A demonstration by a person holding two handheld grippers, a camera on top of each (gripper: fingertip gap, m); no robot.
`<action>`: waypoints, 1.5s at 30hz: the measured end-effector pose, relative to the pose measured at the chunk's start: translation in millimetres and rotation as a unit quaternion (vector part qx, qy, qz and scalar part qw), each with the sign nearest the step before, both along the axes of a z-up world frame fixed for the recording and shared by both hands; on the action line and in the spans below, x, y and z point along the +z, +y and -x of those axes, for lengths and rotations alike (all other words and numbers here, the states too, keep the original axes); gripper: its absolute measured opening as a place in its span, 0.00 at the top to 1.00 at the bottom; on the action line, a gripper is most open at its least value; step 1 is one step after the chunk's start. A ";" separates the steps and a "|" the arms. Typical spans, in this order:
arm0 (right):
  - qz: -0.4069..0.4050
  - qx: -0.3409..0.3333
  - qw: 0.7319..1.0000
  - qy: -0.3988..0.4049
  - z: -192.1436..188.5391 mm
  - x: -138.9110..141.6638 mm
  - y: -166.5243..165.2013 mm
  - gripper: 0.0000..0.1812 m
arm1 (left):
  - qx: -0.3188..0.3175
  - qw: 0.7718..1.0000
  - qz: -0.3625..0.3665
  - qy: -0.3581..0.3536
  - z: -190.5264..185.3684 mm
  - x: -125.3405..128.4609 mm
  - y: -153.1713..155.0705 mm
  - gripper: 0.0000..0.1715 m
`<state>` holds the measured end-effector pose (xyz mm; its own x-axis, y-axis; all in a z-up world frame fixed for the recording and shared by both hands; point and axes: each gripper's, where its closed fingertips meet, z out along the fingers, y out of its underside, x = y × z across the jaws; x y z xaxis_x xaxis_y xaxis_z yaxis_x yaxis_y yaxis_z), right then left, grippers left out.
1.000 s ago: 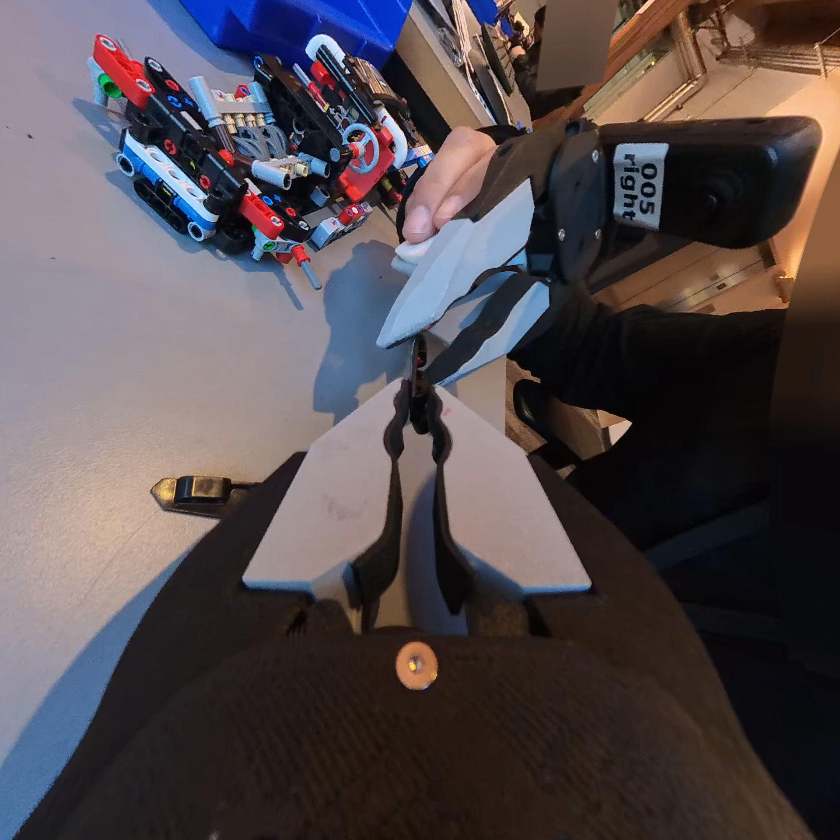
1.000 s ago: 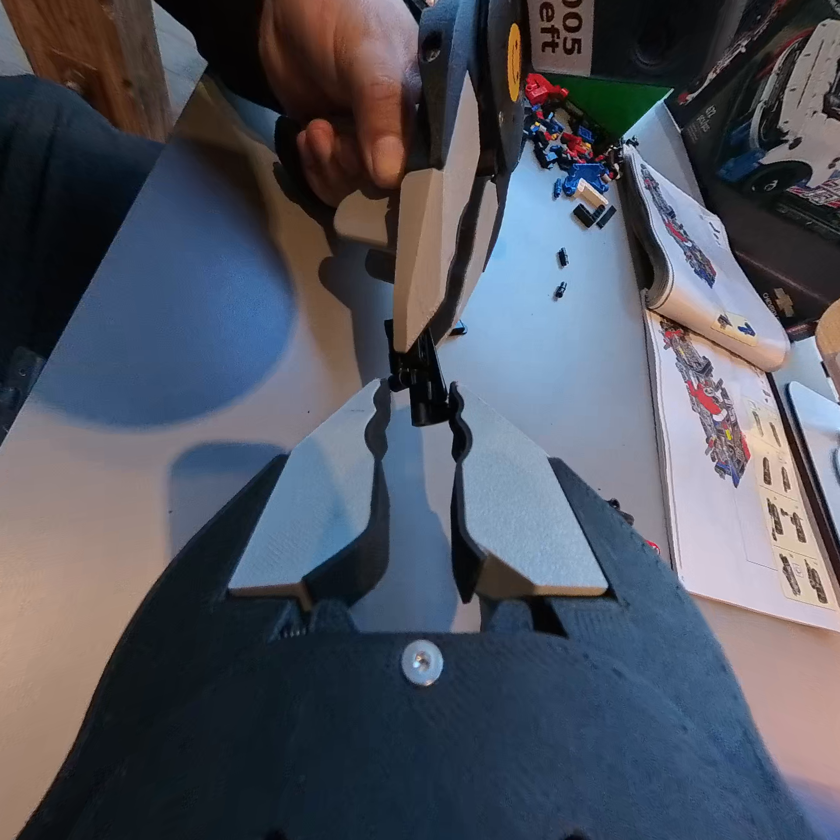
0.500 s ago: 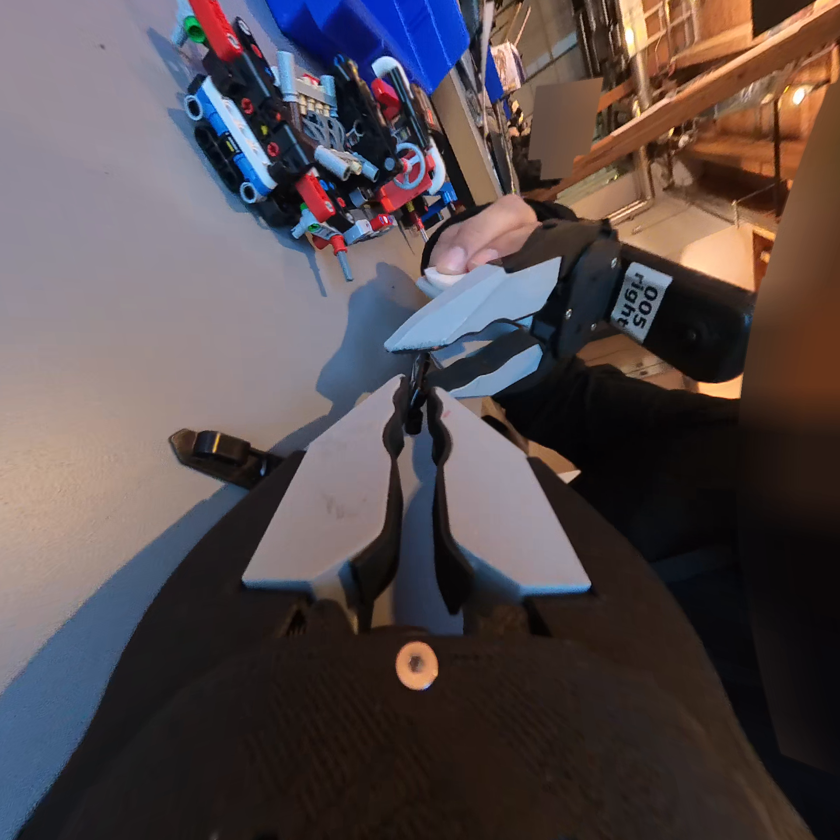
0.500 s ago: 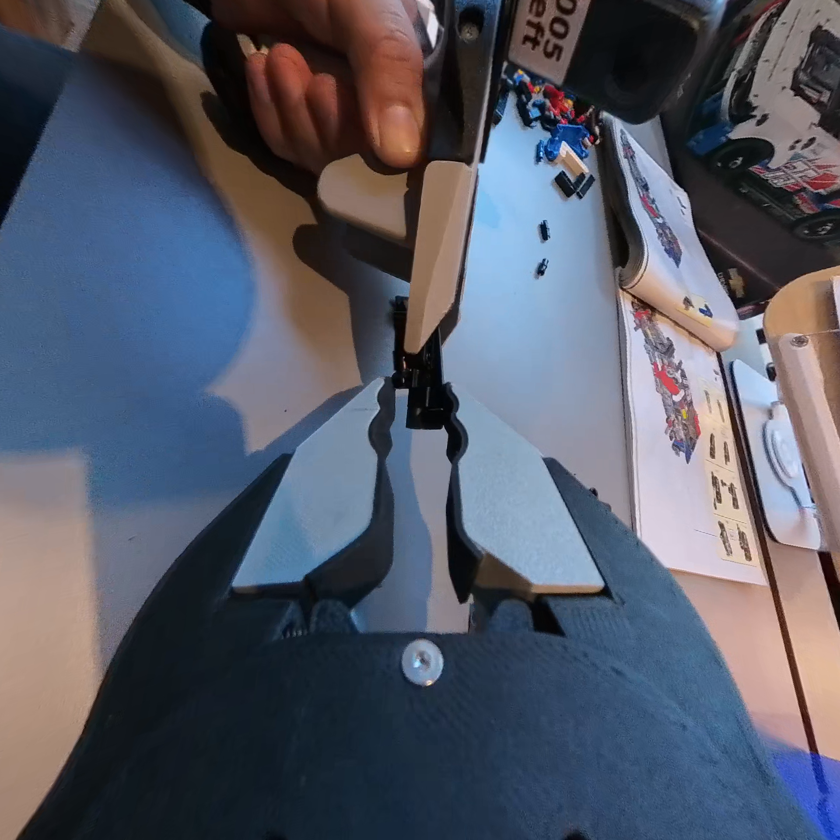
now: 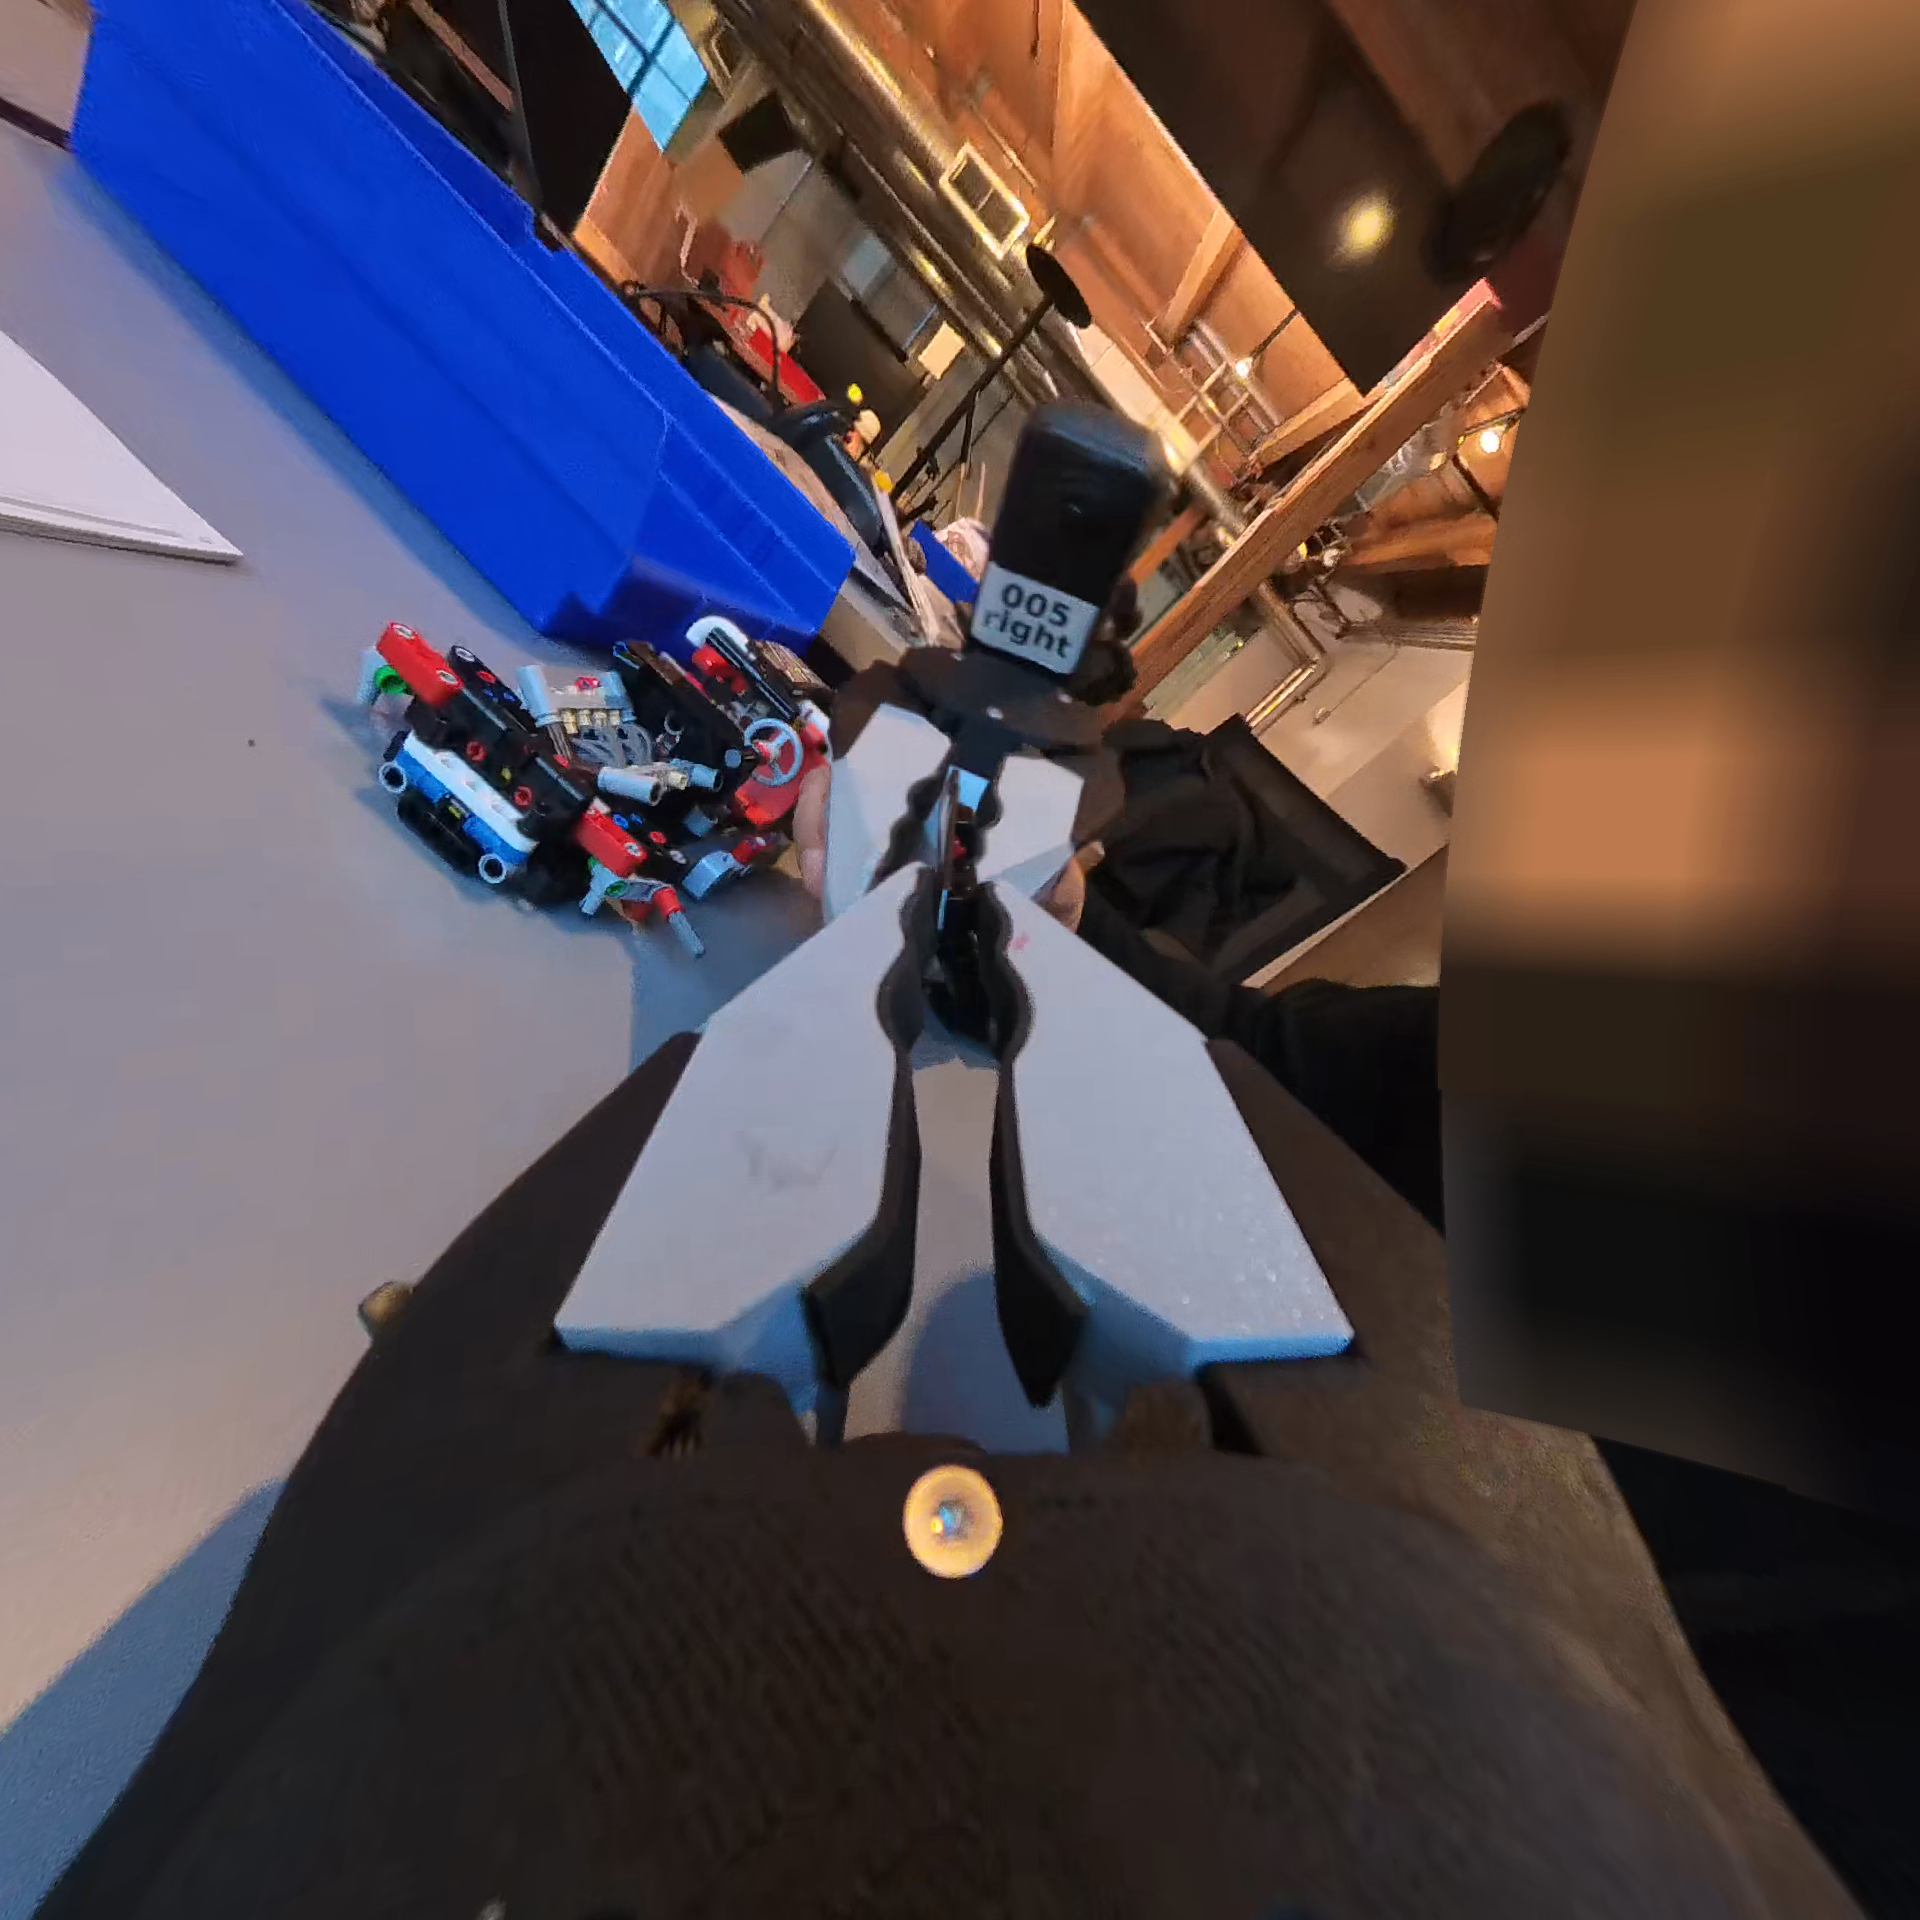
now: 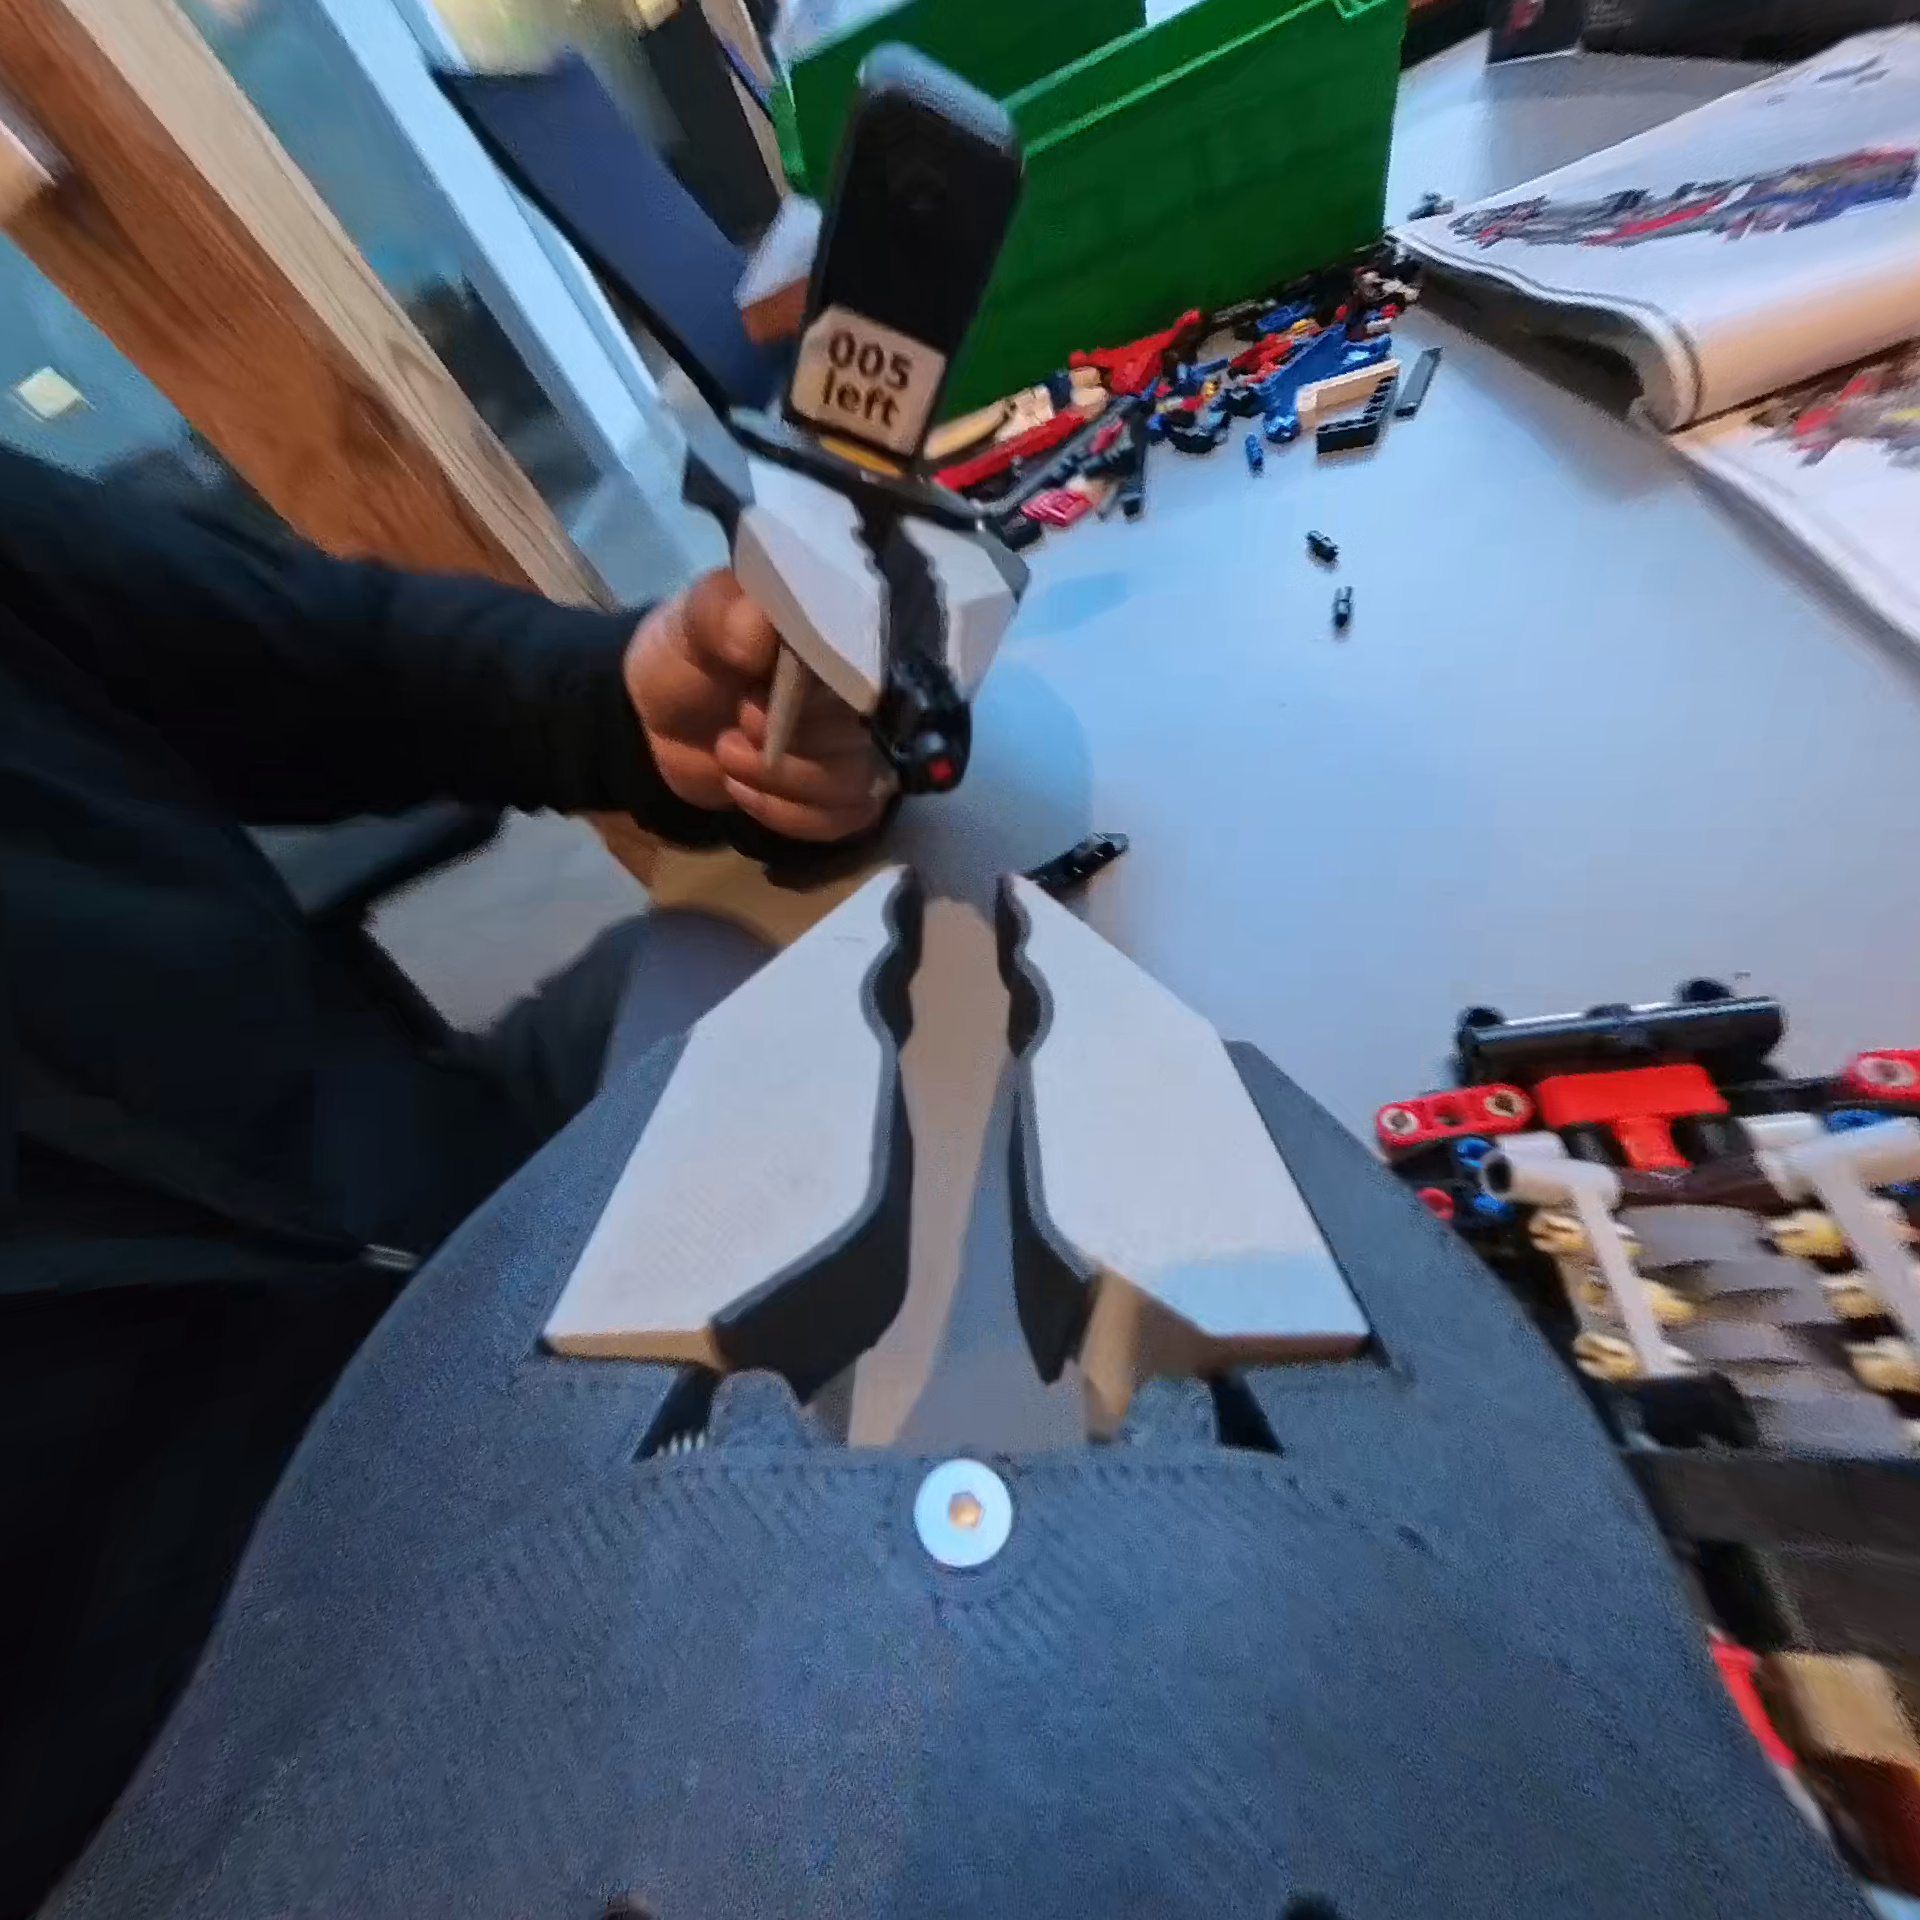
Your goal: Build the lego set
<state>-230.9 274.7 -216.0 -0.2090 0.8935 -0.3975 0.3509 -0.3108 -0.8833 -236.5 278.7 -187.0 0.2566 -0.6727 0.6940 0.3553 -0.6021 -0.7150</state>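
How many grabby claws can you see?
2. The left gripper is pinching a small black lego piece. The right gripper faces it, open and empty.

The half-built model (image 5: pixel 603 779) sat on the table (image 5: pixel 208 935), with a bin (image 5: pixel 468 343) behind it. In the right wrist view, loose pieces (image 6: pixel 1195 416) lay before another bin (image 6: pixel 1143 177), left of the instruction booklet (image 6: pixel 1714 239).

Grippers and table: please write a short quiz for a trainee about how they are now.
1. True or false: the right gripper is open and empty.
2. In the right wrist view, the bin behind the loose pieces is: A blue, B green, C red.
3. Fill in: the left gripper is shut on a small ___ piece.

Key: 1 true; 2 B; 3 black.
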 end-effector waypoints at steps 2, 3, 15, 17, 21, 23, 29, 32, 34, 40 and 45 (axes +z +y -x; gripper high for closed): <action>0.048 0.014 0.998 0.035 0.3 13.7 -3.4 0.90 | -0.006 1.000 -0.004 0.007 -5.3 -1.2 -0.6 0.98; 0.055 0.006 0.997 0.047 1.0 17.1 -0.7 0.89 | -0.010 1.000 -0.005 0.000 -7.5 0.5 -1.1 0.98; 0.184 0.042 0.981 0.035 -2.3 15.0 -6.2 0.98 | 0.030 0.983 -0.122 0.131 -12.8 -1.6 -1.6 0.97; 0.254 0.058 0.965 0.028 -2.7 13.8 -7.3 0.98 | 0.048 0.962 -0.179 0.200 -13.1 -3.6 -2.3 0.97; 0.309 0.071 0.948 0.017 -3.5 13.1 -9.1 0.98 | 0.067 0.917 -0.261 0.294 -13.5 -5.1 -3.8 0.97; 0.302 0.061 0.951 0.015 -3.1 12.6 -7.3 0.97 | 0.072 0.908 -0.268 0.315 -12.4 -8.3 -2.2 0.97; 0.323 0.070 0.944 0.016 -6.0 15.3 -8.1 0.94 | 0.076 0.885 -0.305 0.345 -14.3 -8.8 -4.9 0.97; 0.334 0.063 0.941 0.008 -5.3 13.7 -7.4 0.95 | 0.083 0.876 -0.311 0.358 -13.6 -10.5 -4.2 0.97; 0.344 0.059 0.937 0.011 -4.9 15.9 -6.2 0.94 | 0.092 0.867 -0.321 0.370 -13.3 -9.6 -3.5 0.97; 0.342 0.060 0.938 0.020 -7.0 22.4 -4.9 0.83 | 0.099 0.846 -0.340 0.398 -15.2 -11.9 -3.0 0.98; 0.368 0.051 0.928 0.008 -5.8 20.1 -1.0 0.87 | 0.102 0.854 -0.323 0.394 -14.2 -13.2 -0.4 0.98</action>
<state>-225.1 273.7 -195.9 -0.2887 0.3569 -0.8884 0.4004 -0.7979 -0.4506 -222.3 278.3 -200.1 0.6315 -0.7349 -0.2473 -0.3390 0.0252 -0.9404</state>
